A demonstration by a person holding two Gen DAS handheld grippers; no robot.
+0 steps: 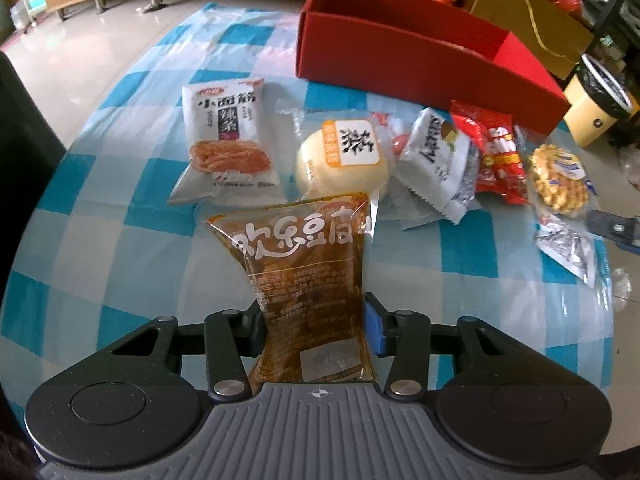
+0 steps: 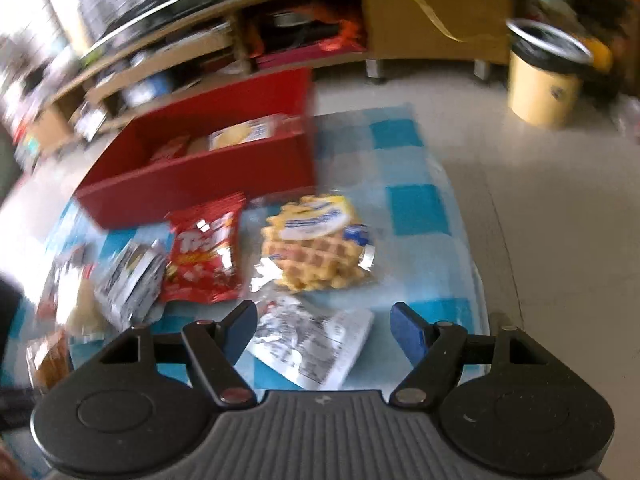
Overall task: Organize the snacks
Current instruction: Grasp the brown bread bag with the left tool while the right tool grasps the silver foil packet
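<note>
My left gripper [image 1: 314, 326] is shut on a brown bean-snack packet [image 1: 304, 268], held above the checked table. Beyond it lie a white noodle-snack bag [image 1: 226, 140], a round yellow bun [image 1: 342, 162], a grey-white packet [image 1: 438, 160], a red packet [image 1: 492, 156] and a waffle pack [image 1: 558, 178]. The red box [image 1: 404, 56] stands at the back. My right gripper [image 2: 324, 330] is open and empty, just above a white printed packet [image 2: 314, 344]. The waffle pack [image 2: 316, 242] and red packet [image 2: 206, 248] lie ahead of it. The red box [image 2: 208, 176] holds a few snacks.
A blue-and-white checked cloth [image 1: 120, 208] covers the round table, whose edge is close on the right [image 2: 476, 280]. A yellow bin [image 2: 544, 80] stands on the floor beyond. Low wooden shelves [image 2: 240, 32] with clutter line the back. The right wrist view is motion-blurred.
</note>
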